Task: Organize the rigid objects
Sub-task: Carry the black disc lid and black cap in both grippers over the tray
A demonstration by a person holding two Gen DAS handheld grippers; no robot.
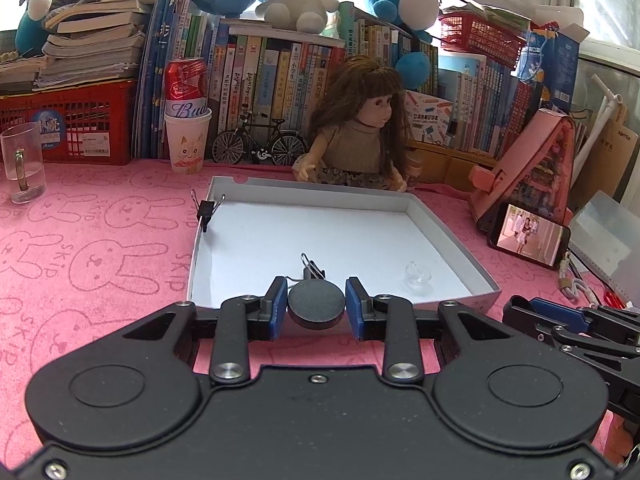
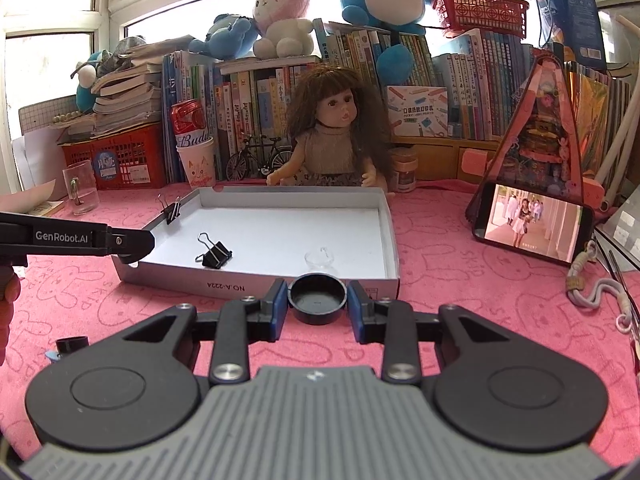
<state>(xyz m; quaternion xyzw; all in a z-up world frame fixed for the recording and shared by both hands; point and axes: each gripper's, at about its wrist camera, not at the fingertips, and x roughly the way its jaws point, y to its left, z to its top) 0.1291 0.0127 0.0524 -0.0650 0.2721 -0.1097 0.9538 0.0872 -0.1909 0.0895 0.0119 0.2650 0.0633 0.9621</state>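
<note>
Black disc (image 1: 316, 303) sits clamped in the left tool (image 1: 316, 306), just before the white tray's (image 1: 448, 236) near wall. Black cap (image 2: 317, 297), hollow side up, is pinched by the right tool (image 2: 317, 300) there too.

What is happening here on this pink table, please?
A person is sorting small items into a shallow white box, using a handheld gripper in each hand. The left gripper holds a flat dark round disc near the box's front edge. The right gripper holds a black round cap, open side up, just before the front wall. Already inside lie a loose binder clip and a small clear piece; another binder clip is clamped on the left wall.
</note>
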